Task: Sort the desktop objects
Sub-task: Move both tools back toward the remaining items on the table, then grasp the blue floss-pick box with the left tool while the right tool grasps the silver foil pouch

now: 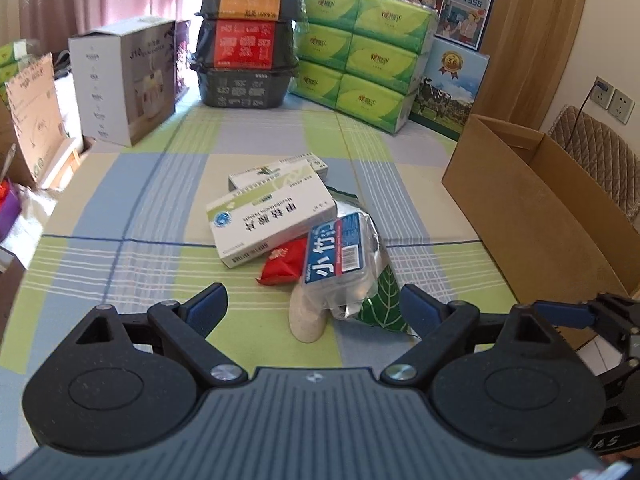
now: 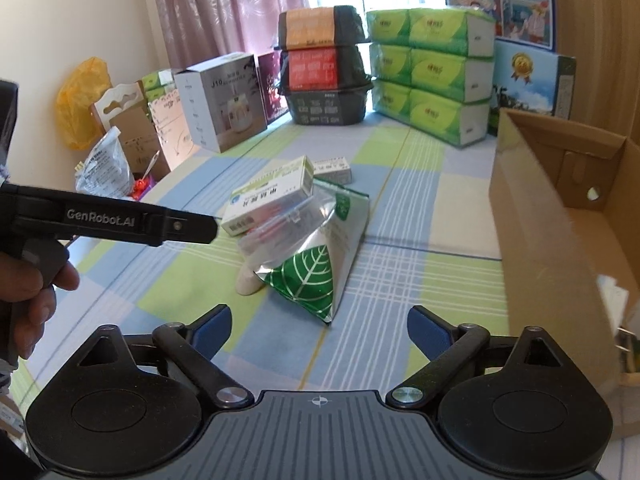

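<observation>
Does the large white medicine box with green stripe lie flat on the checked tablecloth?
No. In the left wrist view the large white medicine box rests tilted on the smaller white box and the pile, not flat on the checked tablecloth.

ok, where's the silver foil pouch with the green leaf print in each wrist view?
Left wrist: silver foil pouch with the green leaf print sits lower centre-right, mostly under the clear blue-labelled packet.
Right wrist: pouch dead centre, leaf facing the camera.
Shared landmark: open brown cardboard box at right in both.
</observation>
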`<state>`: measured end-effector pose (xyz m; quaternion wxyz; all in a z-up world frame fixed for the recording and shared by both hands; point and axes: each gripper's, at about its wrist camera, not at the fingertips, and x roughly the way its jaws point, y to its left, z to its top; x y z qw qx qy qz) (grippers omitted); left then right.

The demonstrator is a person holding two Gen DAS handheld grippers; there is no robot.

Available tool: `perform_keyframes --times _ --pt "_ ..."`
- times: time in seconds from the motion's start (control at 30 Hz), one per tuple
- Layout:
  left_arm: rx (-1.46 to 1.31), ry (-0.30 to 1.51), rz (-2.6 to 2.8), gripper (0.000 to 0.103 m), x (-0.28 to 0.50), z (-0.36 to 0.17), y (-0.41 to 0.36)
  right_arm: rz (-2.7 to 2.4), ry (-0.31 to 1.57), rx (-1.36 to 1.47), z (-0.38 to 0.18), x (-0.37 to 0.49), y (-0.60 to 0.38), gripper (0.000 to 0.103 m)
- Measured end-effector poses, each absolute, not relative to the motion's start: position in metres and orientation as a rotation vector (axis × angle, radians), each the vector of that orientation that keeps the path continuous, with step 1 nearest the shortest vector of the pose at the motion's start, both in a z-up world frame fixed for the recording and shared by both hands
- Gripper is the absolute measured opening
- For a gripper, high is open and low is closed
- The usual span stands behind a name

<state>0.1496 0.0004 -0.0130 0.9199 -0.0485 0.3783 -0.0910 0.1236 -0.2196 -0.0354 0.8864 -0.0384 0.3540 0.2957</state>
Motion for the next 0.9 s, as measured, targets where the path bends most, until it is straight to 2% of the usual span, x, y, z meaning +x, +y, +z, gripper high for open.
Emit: perform_keyframes --times 0.17,0.3,0.63,0.7,0.83,0.9 --pt "-0.125 0.78 -0.215 0.089 0.168 -0.021 -0.003 0.638 0.743 -0.096 -0.058 0.14 -0.215 0.09" --pt "-0.121 0.794 -0.22 0.081 0.183 -0.026 -0.007 0.638 0.752 -0.066 -0.071 0.159 -0.214 0.089" --pt "-0.143 0.841 -0.257 0.079 0.212 -0.045 -0.022 0.648 0.759 -0.074 -0.089 0.183 -0.21 0.088" --pt "-0.156 0.85 -0.259 0.074 0.216 -0.047 -0.022 0.646 0.76 -0.074 -0.09 0.186 -0.21 0.088" --pt "-0.172 0.872 -0.25 0.072 0.221 -0.054 -0.019 0.65 0.764 -0.056 -0.09 0.19 -0.21 0.088" --pt "-0.188 0.887 -0.243 0.065 0.223 -0.058 -0.016 0.653 0.765 -0.049 -0.089 0.19 -0.208 0.088"
